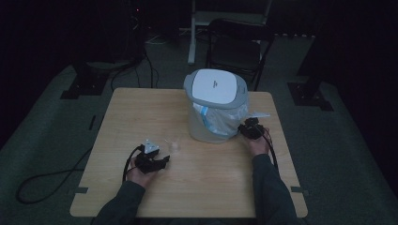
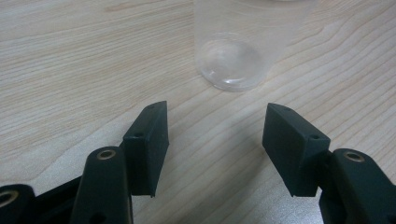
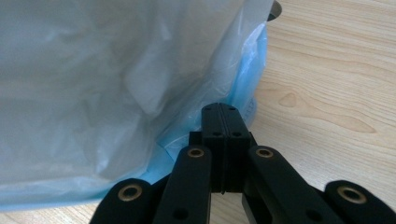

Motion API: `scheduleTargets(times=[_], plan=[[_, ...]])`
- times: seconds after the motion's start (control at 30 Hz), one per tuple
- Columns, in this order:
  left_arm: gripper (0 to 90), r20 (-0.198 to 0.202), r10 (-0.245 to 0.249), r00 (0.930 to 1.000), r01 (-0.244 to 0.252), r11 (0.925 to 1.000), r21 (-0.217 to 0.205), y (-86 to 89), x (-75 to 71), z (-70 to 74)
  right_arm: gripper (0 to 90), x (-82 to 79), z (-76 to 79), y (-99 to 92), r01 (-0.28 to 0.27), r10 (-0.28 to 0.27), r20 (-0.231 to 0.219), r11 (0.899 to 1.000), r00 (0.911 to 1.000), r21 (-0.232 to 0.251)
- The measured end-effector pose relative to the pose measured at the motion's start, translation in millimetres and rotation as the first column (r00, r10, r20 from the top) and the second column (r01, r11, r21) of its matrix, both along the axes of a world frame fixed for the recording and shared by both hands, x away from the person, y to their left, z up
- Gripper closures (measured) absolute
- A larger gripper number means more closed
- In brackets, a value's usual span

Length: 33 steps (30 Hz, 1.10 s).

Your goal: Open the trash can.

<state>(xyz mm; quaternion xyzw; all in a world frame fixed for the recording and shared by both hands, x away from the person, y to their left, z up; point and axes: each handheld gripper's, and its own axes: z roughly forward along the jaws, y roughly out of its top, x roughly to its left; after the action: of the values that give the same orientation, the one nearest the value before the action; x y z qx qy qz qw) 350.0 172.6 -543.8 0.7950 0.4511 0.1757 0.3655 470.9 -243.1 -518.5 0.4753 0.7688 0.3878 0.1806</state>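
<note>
1. One clear plastic cup (image 2: 232, 51) is seen upright on the table (image 1: 141, 117), just ahead of the left gripper (image 2: 215, 140); its jaws are spread wide with nothing between them, and the wood between jaws and cup is unobstructed.
2. One lidded bin (image 1: 217, 105), lined with a translucent bag (image 3: 93, 84) showing blue at its edge, is stood right before the right gripper (image 3: 224, 116); those jaws are pressed together, their tips at the bag, though a pinch of film cannot be told.
3. One folding chair (image 1: 237, 47) is placed beyond the table.
4. Counted: two grippers, one cup, one bin.
</note>
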Motion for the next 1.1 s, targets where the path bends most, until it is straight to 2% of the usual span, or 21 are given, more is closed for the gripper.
scheduleTargets(times=[0.2,0.4,0.5,0.57,0.67,0.93,1.1], plan=[[41.7,0.0,0.0,1.0,0.0,1.0,-0.001,0.0,0.0,0.0,90.0,2.1,-1.1,5.4,-0.012,0.012,0.0,1.0,0.9999,0.009],[41.7,-0.001,0.0,1.0,0.0,1.0,-0.002,0.3,0.1,0.0,90.0,5.1,1.6,11.3,-0.027,0.027,0.001,0.999,0.9996,-0.025],[41.7,-0.001,0.0,1.0,0.0,1.0,-0.002,0.3,0.1,0.0,90.0,3.3,7.0,6.2,-0.017,0.017,0.027,1.0,0.9995,0.008],[41.6,-0.001,-0.001,1.0,0.001,1.0,-0.002,0.3,0.1,0.0,90.0,3.0,11.6,3.3,-0.01,0.01,0.041,1.0,0.9991,0.012],[41.7,0.0,0.0,1.0,0.0,1.0,0.0,0.1,0.0,0.0,90.0,3.3,13.5,1.1,-0.002,0.002,0.038,1.0,0.9993,-0.018],[41.6,-0.001,0.0,1.0,0.0,1.0,-0.002,0.2,0.1,0.0,90.0,3.5,5.0,-0.9,0.019,-0.018,0.015,0.998,0.9997,-0.059],[41.6,-0.001,-0.001,1.0,0.001,1.0,-0.002,0.3,0.1,0.0,90.0,2.3,2.2,-0.3,0.022,-0.021,0.016,0.998,0.9997,-0.055]])
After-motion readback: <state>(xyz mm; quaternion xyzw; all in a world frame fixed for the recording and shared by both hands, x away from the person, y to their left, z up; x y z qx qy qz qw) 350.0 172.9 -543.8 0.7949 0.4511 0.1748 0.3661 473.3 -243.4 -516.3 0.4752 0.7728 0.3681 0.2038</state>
